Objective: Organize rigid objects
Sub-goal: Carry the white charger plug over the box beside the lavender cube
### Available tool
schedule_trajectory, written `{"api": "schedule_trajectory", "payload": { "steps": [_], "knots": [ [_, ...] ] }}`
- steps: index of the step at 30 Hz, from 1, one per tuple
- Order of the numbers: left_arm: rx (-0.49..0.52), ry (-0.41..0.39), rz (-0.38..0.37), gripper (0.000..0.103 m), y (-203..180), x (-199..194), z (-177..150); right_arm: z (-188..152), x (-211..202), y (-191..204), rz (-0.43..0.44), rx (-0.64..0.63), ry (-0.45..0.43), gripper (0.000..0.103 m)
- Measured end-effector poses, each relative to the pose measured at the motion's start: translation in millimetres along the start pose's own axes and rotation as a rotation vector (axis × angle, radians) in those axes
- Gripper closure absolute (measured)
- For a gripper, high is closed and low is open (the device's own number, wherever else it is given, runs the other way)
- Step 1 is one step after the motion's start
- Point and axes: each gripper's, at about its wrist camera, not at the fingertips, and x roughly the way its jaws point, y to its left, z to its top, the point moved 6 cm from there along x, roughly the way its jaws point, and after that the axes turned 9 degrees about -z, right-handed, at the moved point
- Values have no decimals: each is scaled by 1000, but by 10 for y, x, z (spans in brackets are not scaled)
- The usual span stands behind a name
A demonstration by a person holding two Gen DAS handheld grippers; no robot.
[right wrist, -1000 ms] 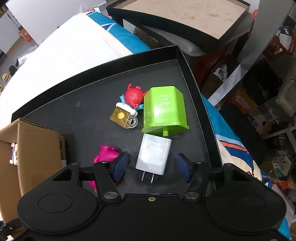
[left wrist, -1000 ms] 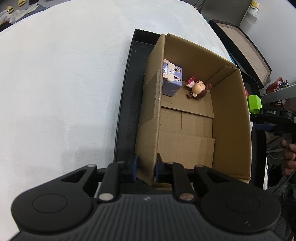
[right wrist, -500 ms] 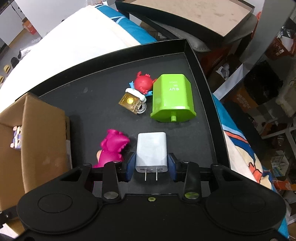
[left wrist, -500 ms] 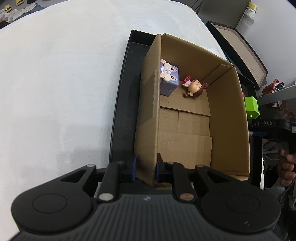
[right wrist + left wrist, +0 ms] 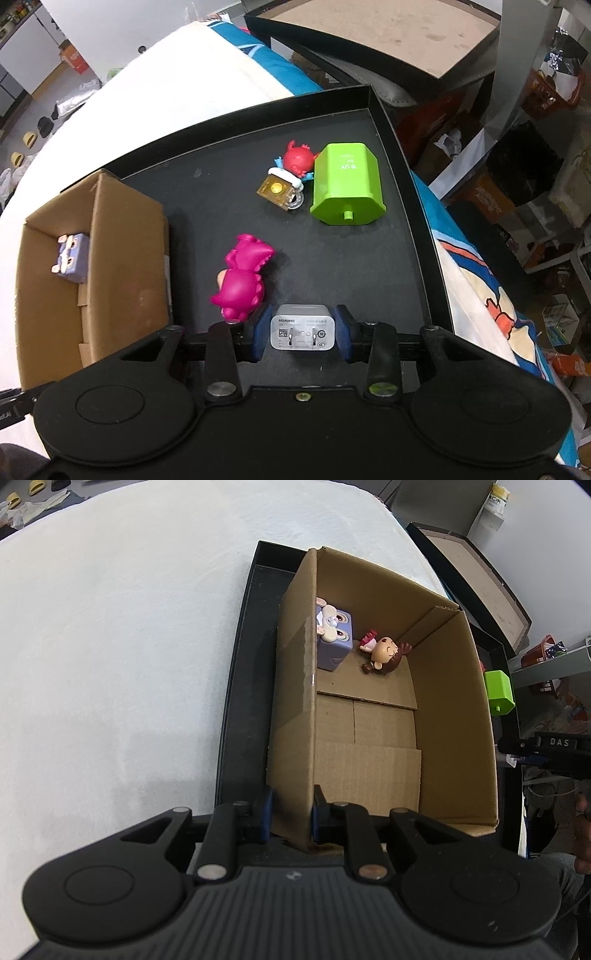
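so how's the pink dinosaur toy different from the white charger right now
The pink dinosaur toy lies loose on the black tray; the white charger is clamped in the right gripper. The dinosaur is rounded and bumpy, the charger a smooth block with prongs. Both are outside the cardboard box.

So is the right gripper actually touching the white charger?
Touching. In the right wrist view both blue pads of the right gripper press the sides of the white charger, with no gap either side.
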Motion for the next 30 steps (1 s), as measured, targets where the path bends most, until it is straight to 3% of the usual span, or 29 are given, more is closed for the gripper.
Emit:
{"api": "schedule_trajectory", "payload": {
  "steps": [14, 30],
  "knots": [
    [5, -2, -1, 86, -5, -3, -6, 67, -427, 69, 33, -42, -82, 67],
    [10, -4, -10, 85, -9, -17, -8, 209, -844, 450, 81, -113, -163, 67]
  ]
}}
